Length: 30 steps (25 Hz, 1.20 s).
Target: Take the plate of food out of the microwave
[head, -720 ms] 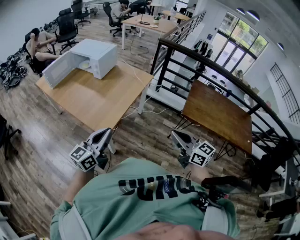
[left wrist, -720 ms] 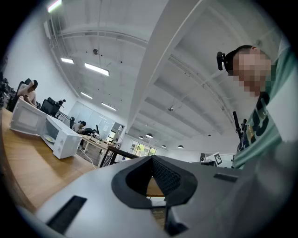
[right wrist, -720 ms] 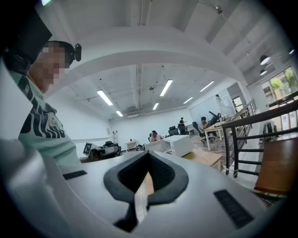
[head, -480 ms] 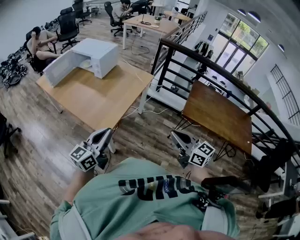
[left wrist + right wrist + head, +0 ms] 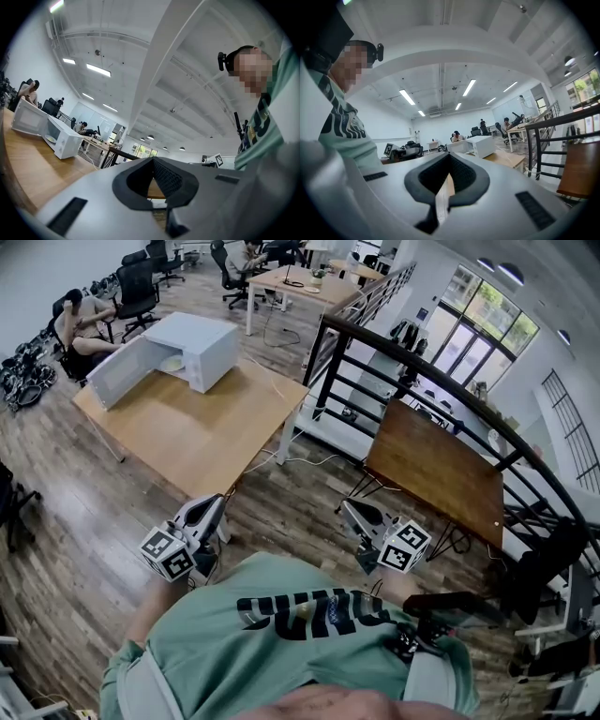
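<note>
White microwave [image 5: 192, 348] sits door-open on the table [image 5: 202, 442], plate [image 5: 172, 362] inside. Clenched on nothing, the left gripper [image 5: 214, 505] and right gripper [image 5: 349, 512] hang well back from it.

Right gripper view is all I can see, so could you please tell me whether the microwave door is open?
Observer: Yes, in the head view the microwave door is swung wide open.
Operator: Thank you. Is the plate in there?
Observer: A pale plate shows inside the microwave.
Operator: And how does the left gripper stand?
Observer: The left gripper has its jaws together, with nothing between them.
</note>
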Available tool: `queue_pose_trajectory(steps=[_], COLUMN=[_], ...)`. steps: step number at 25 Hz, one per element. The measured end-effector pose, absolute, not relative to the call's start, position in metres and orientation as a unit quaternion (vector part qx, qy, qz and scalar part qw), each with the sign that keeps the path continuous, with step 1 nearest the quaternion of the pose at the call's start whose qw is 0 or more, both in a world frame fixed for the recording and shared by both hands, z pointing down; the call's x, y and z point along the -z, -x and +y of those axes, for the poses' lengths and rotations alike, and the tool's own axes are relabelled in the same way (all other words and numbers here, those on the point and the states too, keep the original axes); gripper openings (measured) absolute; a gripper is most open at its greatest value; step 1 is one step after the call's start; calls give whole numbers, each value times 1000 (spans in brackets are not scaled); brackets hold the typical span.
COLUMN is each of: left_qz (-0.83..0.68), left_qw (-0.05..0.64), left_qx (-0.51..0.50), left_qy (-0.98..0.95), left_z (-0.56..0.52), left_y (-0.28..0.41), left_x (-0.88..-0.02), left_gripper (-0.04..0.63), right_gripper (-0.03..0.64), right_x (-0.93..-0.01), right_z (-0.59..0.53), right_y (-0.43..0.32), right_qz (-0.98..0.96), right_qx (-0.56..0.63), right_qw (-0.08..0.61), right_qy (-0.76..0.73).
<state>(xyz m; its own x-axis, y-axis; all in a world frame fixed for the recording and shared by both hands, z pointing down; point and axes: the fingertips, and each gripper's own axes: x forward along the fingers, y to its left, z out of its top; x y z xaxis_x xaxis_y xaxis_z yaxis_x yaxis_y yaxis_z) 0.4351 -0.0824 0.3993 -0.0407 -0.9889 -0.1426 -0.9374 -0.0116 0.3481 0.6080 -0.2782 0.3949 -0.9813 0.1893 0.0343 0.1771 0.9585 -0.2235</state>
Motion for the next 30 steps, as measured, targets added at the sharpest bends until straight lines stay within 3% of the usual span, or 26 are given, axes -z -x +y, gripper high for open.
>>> queue_pose_trajectory(steps=[19,30], left_qz=[-708,-734], left_qw=[78,79], left_qx=[172,162], left_qy=[-681,-655], left_z=[-85,-119], left_y=[-437,-482], left_x=[-403,-399], left_gripper=[-3,-3], right_gripper=[7,8], right_x=[-390,-397], right_z=[-293,-333], right_y=[-610,-645], right_qz=[-989,-985], right_qx=[-120,-109], right_qw=[2,6], right_qy=[85,132])
